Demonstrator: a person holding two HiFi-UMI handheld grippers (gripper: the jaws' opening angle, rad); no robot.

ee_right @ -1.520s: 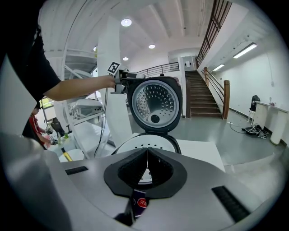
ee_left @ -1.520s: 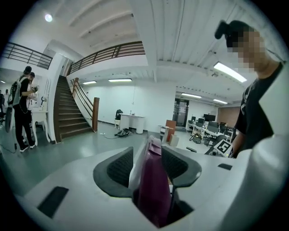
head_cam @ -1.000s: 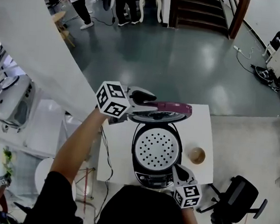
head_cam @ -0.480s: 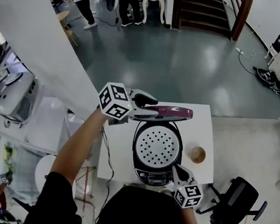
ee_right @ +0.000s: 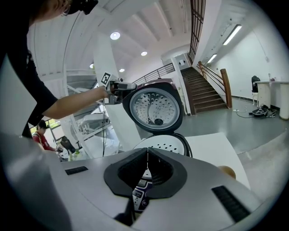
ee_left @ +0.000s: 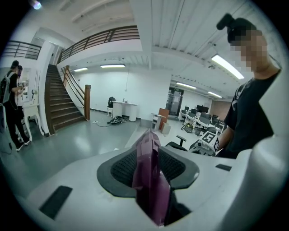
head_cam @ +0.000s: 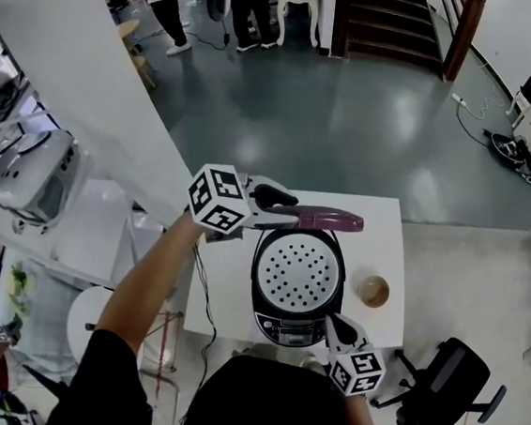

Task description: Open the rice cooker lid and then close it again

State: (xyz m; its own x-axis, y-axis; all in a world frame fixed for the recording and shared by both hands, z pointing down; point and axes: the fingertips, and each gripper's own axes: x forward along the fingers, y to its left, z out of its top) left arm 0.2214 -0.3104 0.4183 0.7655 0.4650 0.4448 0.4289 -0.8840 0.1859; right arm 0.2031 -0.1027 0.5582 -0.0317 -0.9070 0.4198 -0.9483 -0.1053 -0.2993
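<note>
the rice cooker (head_cam: 296, 295) sits in the middle of a white table (head_cam: 384, 248) with its purple lid (head_cam: 326, 219) swung up at the back, so the white perforated plate (head_cam: 297, 271) in the pot faces the ceiling. the left gripper (head_cam: 280, 208) reaches in from the left at the lid's upper edge; in the left gripper view the purple rim (ee_left: 146, 171) stands upright between its black pads (ee_left: 124, 169), and the jaws are closing on it. the right gripper (head_cam: 334, 323) hangs at the cooker's front right corner, jaws pressed together with nothing between them (whether it touches the body can't be made out); its own view looks over the control panel (ee_right: 141, 198) to the lid's round, holed inner face (ee_right: 153, 106). a small round brown cup (head_cam: 373, 290) stands just right of the cooker, and a black office chair (head_cam: 452, 368) is on the floor off the table's right corner.
</note>
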